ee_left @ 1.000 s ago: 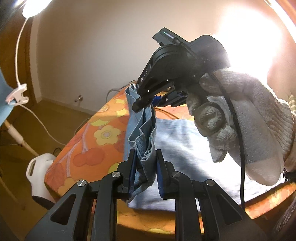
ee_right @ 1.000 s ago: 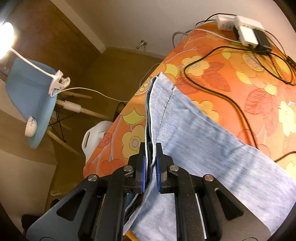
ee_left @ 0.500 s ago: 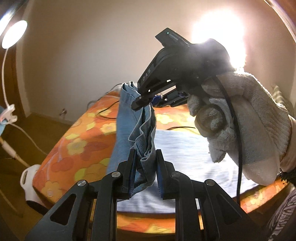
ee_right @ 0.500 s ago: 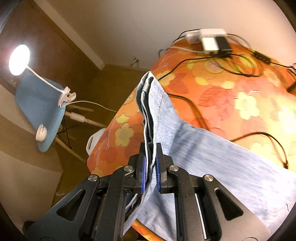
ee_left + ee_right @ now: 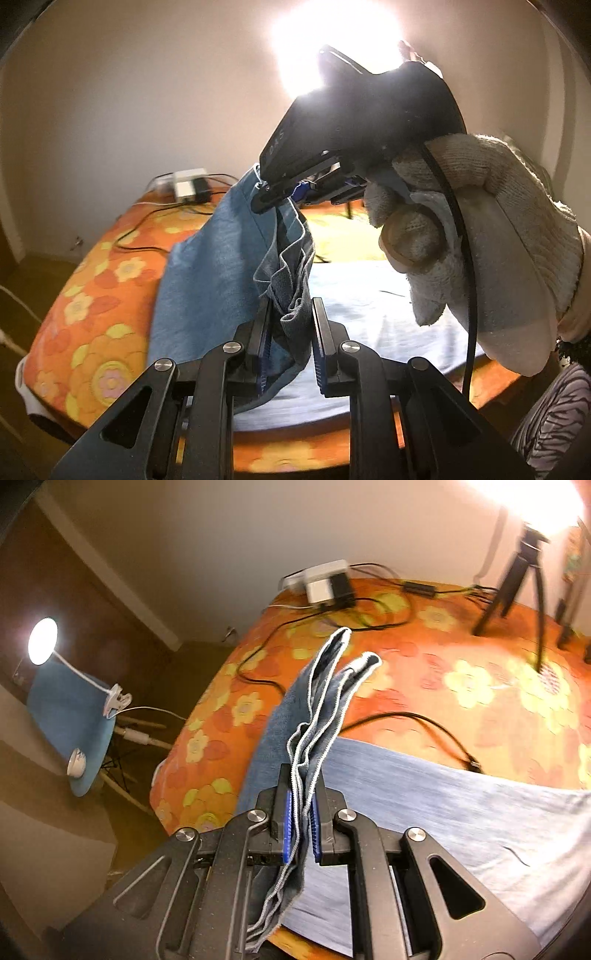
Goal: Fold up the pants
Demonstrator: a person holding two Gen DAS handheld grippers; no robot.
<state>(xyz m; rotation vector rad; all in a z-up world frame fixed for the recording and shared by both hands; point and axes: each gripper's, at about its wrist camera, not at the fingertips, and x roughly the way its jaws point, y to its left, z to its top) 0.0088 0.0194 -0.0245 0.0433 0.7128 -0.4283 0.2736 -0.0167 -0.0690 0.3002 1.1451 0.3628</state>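
Note:
Light blue pants (image 5: pixel 207 280) lie across a table with an orange flowered cloth (image 5: pixel 92 295). Their left end is lifted off the table. My left gripper (image 5: pixel 290 332) is shut on a bunched edge of that end. My right gripper (image 5: pixel 284 194), held by a gloved hand (image 5: pixel 480 229), is shut on the same edge higher up and further away. In the right wrist view the right gripper (image 5: pixel 300 819) pinches several layers of the pants (image 5: pixel 424 801), and the free hem ends stick up beyond the fingers. The rest of the pants lies flat on the orange cloth (image 5: pixel 480 686).
A white power strip with plugs (image 5: pixel 325 583) and black cables (image 5: pixel 406 716) lie on the far part of the table. A black tripod (image 5: pixel 517 579) stands at the far right. A blue chair with a clip lamp (image 5: pixel 74 709) stands left of the table.
Both grippers have lifted the held end of the pants higher and carried it toward the far side; more of the table's far end and the tripod come into view.

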